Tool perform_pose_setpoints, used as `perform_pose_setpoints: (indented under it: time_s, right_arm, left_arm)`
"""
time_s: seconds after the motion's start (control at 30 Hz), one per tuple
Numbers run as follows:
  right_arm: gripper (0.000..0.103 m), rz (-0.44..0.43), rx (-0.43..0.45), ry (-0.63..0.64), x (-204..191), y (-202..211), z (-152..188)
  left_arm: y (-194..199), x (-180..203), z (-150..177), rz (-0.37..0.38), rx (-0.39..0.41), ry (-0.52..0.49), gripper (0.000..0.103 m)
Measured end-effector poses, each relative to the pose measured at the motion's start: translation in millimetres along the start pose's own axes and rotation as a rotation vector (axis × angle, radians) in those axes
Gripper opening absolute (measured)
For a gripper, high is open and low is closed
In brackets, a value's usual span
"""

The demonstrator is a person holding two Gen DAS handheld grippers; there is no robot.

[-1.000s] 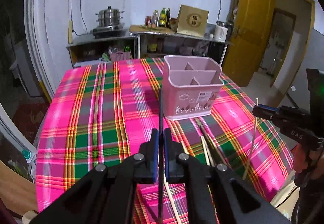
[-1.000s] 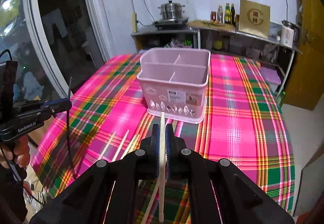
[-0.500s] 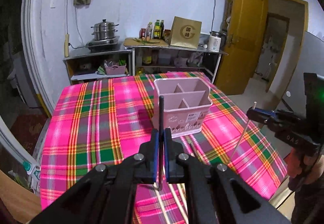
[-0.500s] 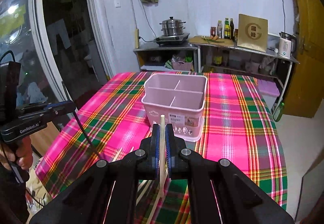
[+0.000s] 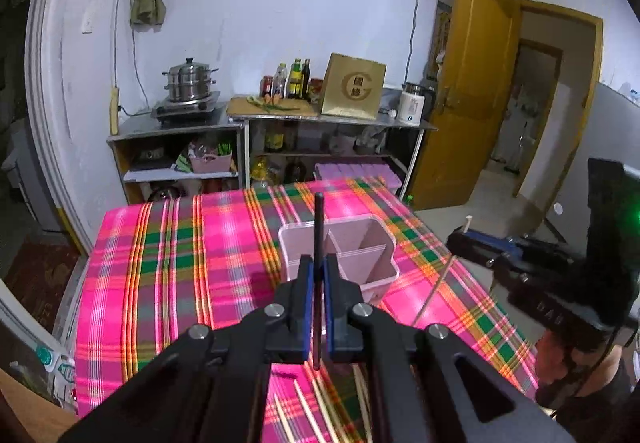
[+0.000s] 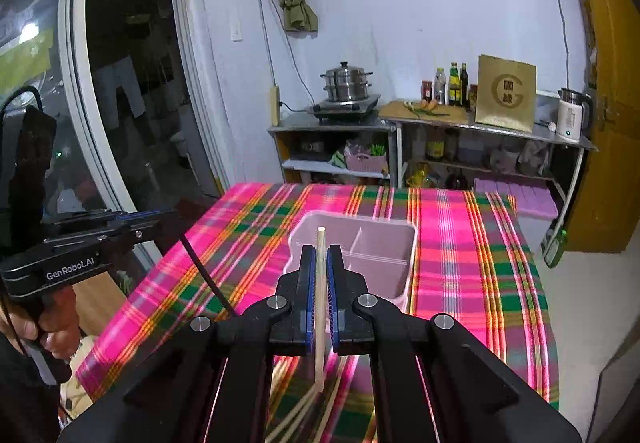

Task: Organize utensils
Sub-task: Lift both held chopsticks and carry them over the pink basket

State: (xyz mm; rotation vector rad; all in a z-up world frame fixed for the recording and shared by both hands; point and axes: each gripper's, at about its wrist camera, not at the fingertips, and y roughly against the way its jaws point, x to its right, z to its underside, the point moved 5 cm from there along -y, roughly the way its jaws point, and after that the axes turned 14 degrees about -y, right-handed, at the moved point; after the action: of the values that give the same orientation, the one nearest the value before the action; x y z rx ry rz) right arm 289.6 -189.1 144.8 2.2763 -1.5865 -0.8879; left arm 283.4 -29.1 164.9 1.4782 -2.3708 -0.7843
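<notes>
Gripping a single black chopstick (image 5: pixel 319 227) upright between clenched blue pads, the left gripper (image 5: pixel 315 275) sits at lower centre of its own frame; the stick's top stands above the jaws and its lower tip hangs free over the plaid tablecloth (image 5: pixel 160 263). Item two: the right gripper (image 6: pixel 320 275), likewise clamped, pinching one pale wooden chopstick (image 6: pixel 320 283) near upright at lower centre of its view. Item three: the pink divided utensil holder (image 6: pixel 396 239), centre of both views, beyond both sets of fingertips, compartments apparently empty. Item four: loose pale chopsticks (image 6: pixel 296 409) lying on the cloth at the bottom edge, below the jaws. Hazards, as judged: each stick is held at one narrow point, so it could pivot or slip in the pads during travel; a long lower tip may strike the holder's rim or a divider and be knocked askew; the light holder might tip or slide if pushed; both grippers converging on one opening risks their colliding; dark and pale sticks could end up mixed in one compartment.
</notes>
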Motion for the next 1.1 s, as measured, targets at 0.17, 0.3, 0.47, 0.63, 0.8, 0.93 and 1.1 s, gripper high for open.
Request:
perform_pose_setpoints:
  time_s: [0.17,0.3,0.47,0.63,0.8,0.93,1.1]
  right_arm:
    - [0.005,-0.021,0.048,-0.024,-1.9,-2.2,-28.3]
    - [0.005,-0.023,0.075,-0.042,-0.6,-8.6,-46.3]
    - [0.005,-0.019,0.086,-0.052,-0.5,-24.0,-59.6]
    - [0.005,-0.021,0.1,-0.06,0.1,-35.1,-71.9]
    - [0.005,-0.021,0.094,-0.065,1.4,-50.9,-73.9]
    - [0.005,-0.008,0.067,-0.067,8.0,-70.1,-63.0]
    - [0.005,0.008,0.022,-0.083,17.7,-93.6,-47.1]
  left_arm:
    - [-0.8,-3.6,-30.7,-0.006,0.034,-0.009,0.005]
    - [-8.7,-7.1,-46.1,-0.014,0.041,-0.018,0.005]
    - [-26.5,-14.0,-58.4,-0.005,0.036,-0.013,0.005]
    - [-36.0,-17.0,-65.5,0.0,0.043,-0.014,0.005]
    - [-46.5,-19.4,-64.5,0.002,0.041,-0.016,0.005]
    - [-59.7,-21.5,-56.3,0.017,0.02,-0.005,0.005]
    - [-77.3,-20.1,-37.8,0.034,-0.019,0.003,0.005]
